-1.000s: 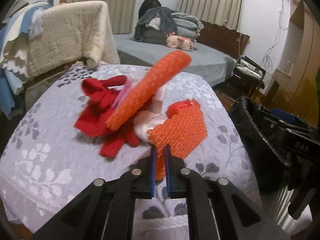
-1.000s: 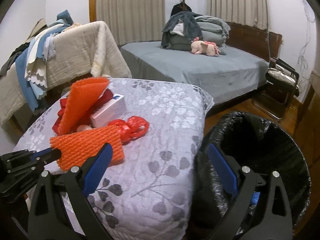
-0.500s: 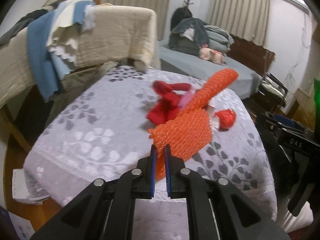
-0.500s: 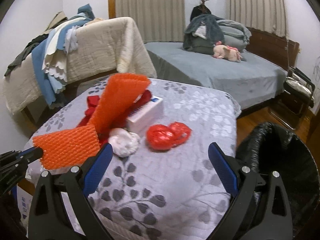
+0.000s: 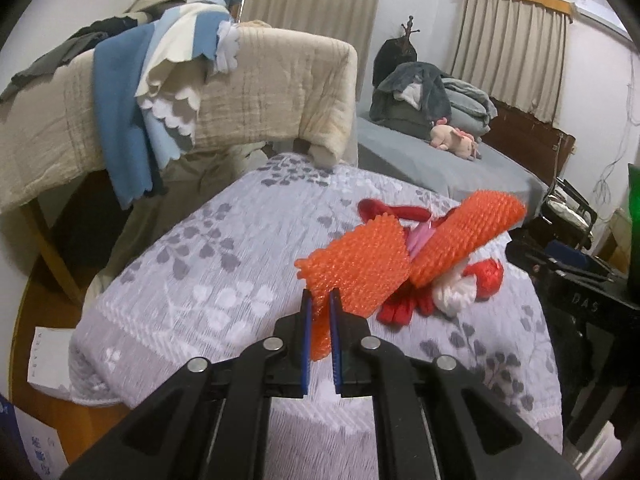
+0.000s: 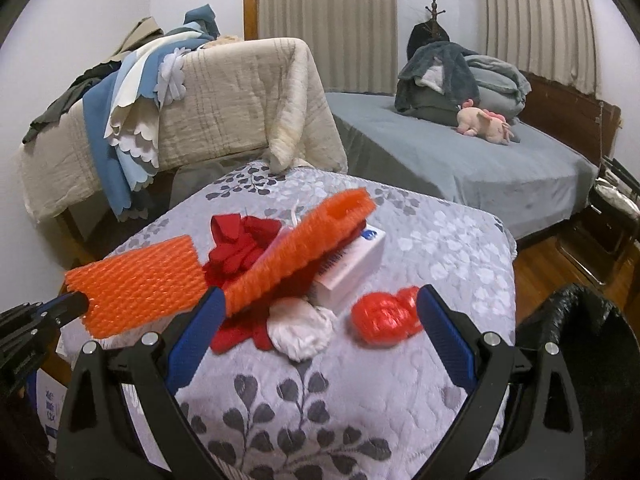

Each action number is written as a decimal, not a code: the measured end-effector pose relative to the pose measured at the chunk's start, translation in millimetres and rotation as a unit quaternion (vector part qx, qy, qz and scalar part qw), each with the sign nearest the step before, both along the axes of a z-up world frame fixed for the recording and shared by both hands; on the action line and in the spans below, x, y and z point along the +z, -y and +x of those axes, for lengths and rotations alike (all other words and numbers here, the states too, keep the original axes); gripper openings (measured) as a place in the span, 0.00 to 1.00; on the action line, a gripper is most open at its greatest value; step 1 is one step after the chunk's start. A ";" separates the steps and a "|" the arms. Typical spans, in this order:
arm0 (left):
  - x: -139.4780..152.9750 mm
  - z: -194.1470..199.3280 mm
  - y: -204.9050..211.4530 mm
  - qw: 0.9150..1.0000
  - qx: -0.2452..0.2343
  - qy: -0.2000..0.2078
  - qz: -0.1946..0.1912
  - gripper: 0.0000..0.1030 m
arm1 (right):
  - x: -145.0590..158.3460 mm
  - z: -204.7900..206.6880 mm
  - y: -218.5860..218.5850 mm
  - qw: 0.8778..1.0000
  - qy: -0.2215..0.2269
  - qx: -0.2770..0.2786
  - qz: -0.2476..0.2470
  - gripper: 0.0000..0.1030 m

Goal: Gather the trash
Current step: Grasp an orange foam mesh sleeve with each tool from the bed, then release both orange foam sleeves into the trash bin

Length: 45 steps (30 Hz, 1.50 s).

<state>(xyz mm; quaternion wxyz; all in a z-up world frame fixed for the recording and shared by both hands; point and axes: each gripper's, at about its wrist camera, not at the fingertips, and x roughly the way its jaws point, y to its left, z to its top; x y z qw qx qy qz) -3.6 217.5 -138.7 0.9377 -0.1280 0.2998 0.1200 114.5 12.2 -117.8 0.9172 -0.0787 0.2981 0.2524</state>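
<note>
A bedroom table under a grey quilt with a leaf pattern (image 6: 448, 240), seen from two handheld grippers. The left gripper (image 5: 319, 300) is pressed together on one edge of an orange foam net sleeve (image 5: 360, 268), which stands lifted off the quilt at about 9 o'clock from the trash pile. The right gripper (image 6: 316, 312) is spread wide and holds nothing; it hangs over the near side of the pile. The rest of the trash lies mid-table: a second orange sleeve (image 6: 304, 248) propped at a slant, red ribbon (image 6: 240, 248), a white box (image 6: 352, 264), a crumpled white wad (image 6: 304, 328) and a crumpled red wrapper (image 6: 384, 316). A bin lined with a black bag (image 6: 576, 320) stands at 3 o'clock, just beside the table. To finish this step well, keep the pinch firm (the sleeve is light and floppy), carry it clear of the propped sleeve, and let go only once it is over the bin's mouth. The box carries blue print, too blurred to read; the letters "DAS" show on the right tool's body in the left view.
</note>
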 end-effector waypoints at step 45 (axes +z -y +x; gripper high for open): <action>67.2 69.9 125.7 0.988 -0.137 0.063 0.023 0.08 | 65.5 -17.6 135.4 0.997 0.009 -0.058 0.049 0.12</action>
